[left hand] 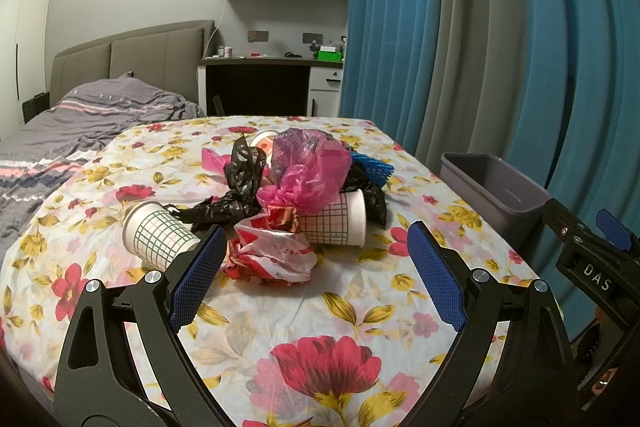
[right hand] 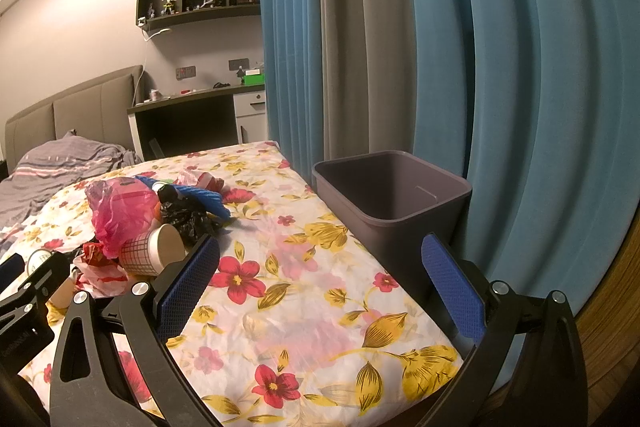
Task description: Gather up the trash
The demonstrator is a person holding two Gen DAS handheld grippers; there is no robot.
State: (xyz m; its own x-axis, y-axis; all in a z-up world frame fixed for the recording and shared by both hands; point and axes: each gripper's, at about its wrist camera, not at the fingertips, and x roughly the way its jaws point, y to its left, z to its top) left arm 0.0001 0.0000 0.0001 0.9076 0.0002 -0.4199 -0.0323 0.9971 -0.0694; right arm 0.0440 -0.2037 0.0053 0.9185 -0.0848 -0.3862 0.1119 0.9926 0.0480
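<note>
Floral cloth: covers the surface [left hand: 304, 311], red and yellow flowers on white; the trash lies heaped near its middle.
Left gripper [left hand: 316, 267]: jaws wide apart, nothing between them, low over the cloth and facing the heap.
Key relation: the heap lies at twelve o'clock from the left gripper, just beyond its fingertips; the crumpled red-and-white wrapper [left hand: 272, 251] is the closest piece, between the two blue pads.
Left cup [left hand: 158, 237]: a checked paper cup on its side at about ten o'clock, its long axis slanting toward the left pad, which it nearly touches.
Black bag [left hand: 236, 187]: twisted, behind the wrapper at eleven o'clock.
Pink bag [left hand: 308, 171]: piled on top at twelve o'clock, resting over a second checked cup [left hand: 340, 223] lying on its side with its mouth to the right.
Blue mesh [left hand: 372, 167]: at one o'clock, behind the heap.
Bin [right hand: 392, 203]: grey, seemingly empty, standing just off the surface's right edge, at two o'clock from the left gripper.
Right gripper [right hand: 320, 287]: jaws apart and empty; the bin sits at one o'clock from it, the heap at ten o'clock.
Nearer hand: by my reading, left for the trash, right for the bin.
Room: bed [left hand: 80, 123] at nine o'clock, desk and dark shelves with figurines beyond, blue and grey curtain [left hand: 480, 47] along the right.
</note>
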